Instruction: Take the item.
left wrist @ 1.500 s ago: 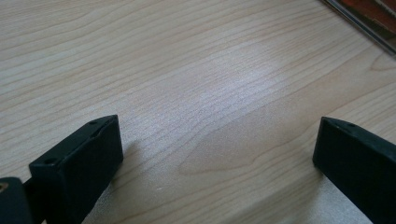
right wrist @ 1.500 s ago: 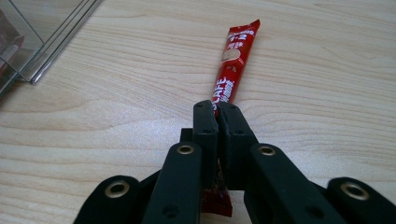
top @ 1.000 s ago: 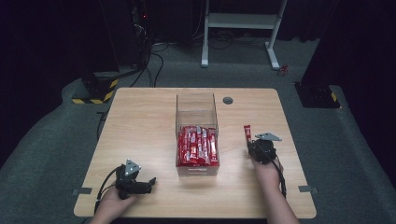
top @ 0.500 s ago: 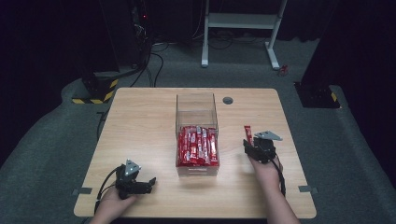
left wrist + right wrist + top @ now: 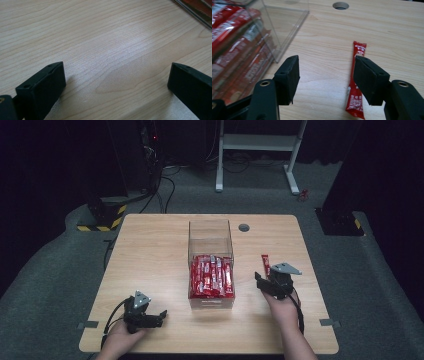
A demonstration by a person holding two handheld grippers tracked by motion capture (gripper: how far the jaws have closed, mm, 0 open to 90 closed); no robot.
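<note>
1. The right gripper (image 5: 325, 78), low in the right gripper view, has just been opening its jaws; nothing sits between them. The red sachet (image 5: 356, 82) lies flat on the table (image 5: 150, 260), partly behind the right jaw.
2. Risk: that jaw could nudge or drag the sachet, skewing it.
3. The clear box (image 5: 210, 265) of sachets at frame centre stands near; a careless swing might bump it.
4. The left gripper (image 5: 150, 319), lower left, rests open and empty.
</note>
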